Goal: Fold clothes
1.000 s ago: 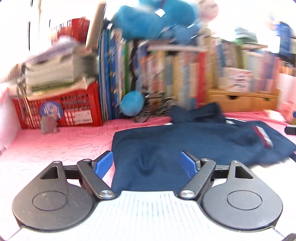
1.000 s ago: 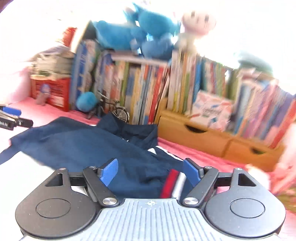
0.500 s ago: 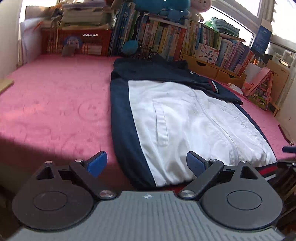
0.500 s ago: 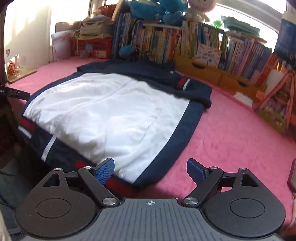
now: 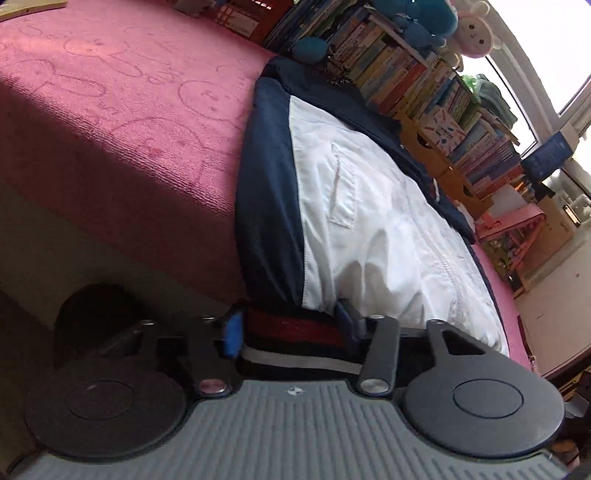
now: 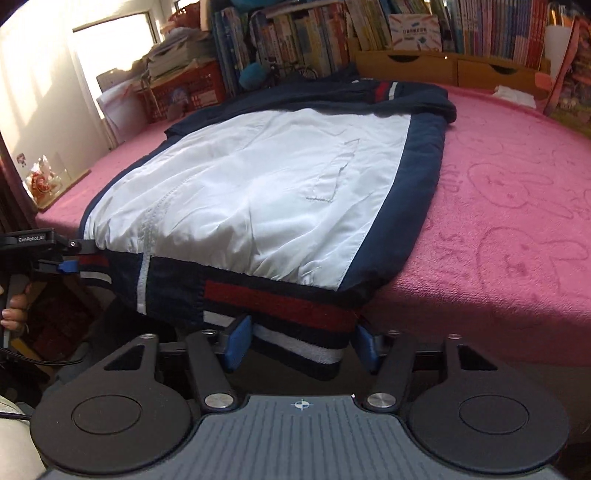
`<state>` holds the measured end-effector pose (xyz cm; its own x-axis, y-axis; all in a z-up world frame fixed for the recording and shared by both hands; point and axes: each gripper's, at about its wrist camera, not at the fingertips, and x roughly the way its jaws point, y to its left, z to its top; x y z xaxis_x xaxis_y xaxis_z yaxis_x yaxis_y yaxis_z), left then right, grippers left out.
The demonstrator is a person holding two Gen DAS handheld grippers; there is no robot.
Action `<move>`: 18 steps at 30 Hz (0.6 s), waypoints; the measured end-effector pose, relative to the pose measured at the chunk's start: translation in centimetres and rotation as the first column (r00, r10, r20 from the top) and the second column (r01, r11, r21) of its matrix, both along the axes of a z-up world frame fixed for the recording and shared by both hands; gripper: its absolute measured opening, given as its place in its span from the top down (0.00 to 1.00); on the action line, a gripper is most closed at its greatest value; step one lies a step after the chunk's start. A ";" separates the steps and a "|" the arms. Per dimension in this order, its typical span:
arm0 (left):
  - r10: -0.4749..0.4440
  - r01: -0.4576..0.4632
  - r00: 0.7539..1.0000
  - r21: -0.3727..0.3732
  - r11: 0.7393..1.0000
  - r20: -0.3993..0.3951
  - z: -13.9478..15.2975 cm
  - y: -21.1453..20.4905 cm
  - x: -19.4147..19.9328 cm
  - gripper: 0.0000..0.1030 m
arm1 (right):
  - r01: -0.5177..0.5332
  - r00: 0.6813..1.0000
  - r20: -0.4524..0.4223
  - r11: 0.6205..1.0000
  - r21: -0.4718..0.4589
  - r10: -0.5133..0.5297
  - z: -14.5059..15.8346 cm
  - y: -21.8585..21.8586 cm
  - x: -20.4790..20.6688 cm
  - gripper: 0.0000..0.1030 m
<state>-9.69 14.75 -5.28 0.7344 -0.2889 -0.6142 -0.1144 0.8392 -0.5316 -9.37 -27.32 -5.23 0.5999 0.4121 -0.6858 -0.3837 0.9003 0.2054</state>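
A jacket (image 5: 369,221) (image 6: 258,177), white with navy sides, lies flat on the pink bed. Its striped red, white and navy hem (image 5: 291,332) (image 6: 280,302) hangs over the near edge. My left gripper (image 5: 288,326) is at the hem's left corner, blue pads on either side of the band with the jaws partly closed. My right gripper (image 6: 303,343) straddles the hem near the right corner in the same way. The right wrist view also shows the left gripper (image 6: 64,258) at the hem, with a hand (image 6: 14,310) on its handle.
The pink bed cover (image 5: 110,110) (image 6: 517,221) extends left and right of the jacket. Packed bookshelves (image 6: 480,29) and wooden drawers (image 6: 443,66) line the far side, with a red crate (image 6: 184,92) at the far left and plush toys (image 5: 424,18) on top.
Both grippers drew back from the bookshelf end to the bed's near edge and dropped to the hem. Their jaws are narrower than half a second ago, with the hem between them.
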 end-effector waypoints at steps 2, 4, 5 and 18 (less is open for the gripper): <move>-0.011 0.011 1.000 0.004 1.000 0.014 0.7 -0.1 -0.2 0.66 | 0.008 1.000 -0.008 1.000 0.024 -0.008 0.2 0.0 -0.1 0.53; -0.021 0.021 0.999 0.009 1.000 0.028 1.5 -0.3 -0.4 0.73 | 0.021 1.000 -0.011 0.999 0.046 -0.021 0.7 -0.3 -0.3 0.59; -0.027 0.026 0.999 0.011 1.000 0.035 1.8 -0.3 -0.5 0.77 | 0.032 0.999 -0.012 0.997 0.072 -0.031 1.1 -0.6 -0.3 0.63; -0.070 0.073 0.960 0.001 0.997 0.270 8.4 -0.6 2.4 0.79 | 0.110 0.993 -0.014 0.899 0.423 -0.115 5.3 -2.5 2.5 0.84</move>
